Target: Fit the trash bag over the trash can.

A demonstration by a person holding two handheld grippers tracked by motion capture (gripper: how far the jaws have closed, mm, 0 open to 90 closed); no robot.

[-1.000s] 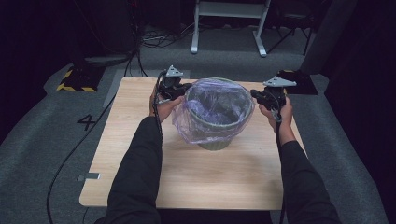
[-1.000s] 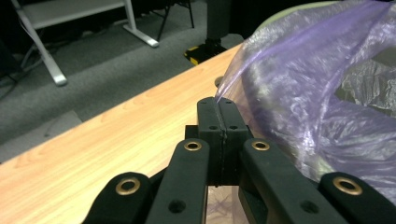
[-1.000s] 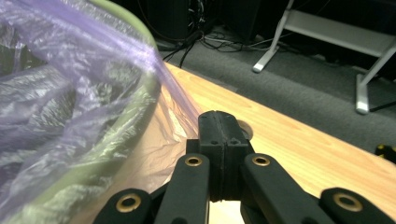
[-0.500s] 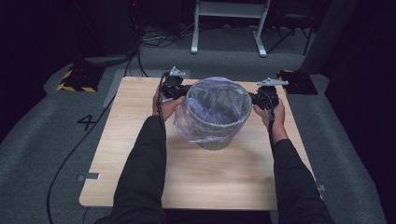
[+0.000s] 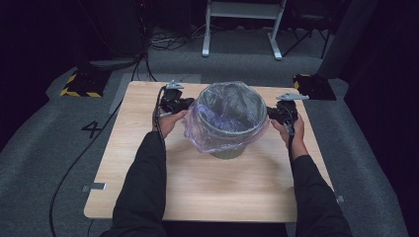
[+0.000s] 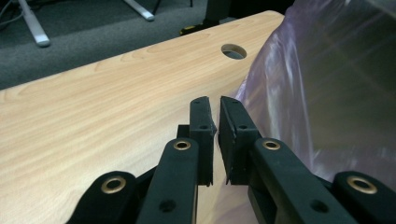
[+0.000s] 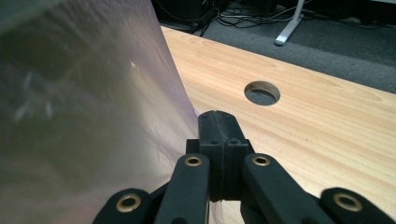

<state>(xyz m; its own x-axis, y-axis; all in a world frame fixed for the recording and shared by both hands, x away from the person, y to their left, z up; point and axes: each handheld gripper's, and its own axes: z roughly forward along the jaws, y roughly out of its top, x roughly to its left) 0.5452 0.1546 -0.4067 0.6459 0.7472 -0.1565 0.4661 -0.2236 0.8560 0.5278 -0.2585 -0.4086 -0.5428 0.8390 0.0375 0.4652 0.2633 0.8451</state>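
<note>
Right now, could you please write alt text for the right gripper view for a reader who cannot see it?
The right gripper, its two black jaws pressed together, sits beside a translucent purple plastic bag that covers the left half of the view. Behind them lies a light wooden table with a round hole, then grey carpet.

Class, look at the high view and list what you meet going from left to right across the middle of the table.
Left gripper → bin lined with a purple plastic bag → right gripper.

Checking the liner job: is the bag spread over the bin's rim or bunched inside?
Spread: the bag drapes over the bin rim and down its outside.
</note>
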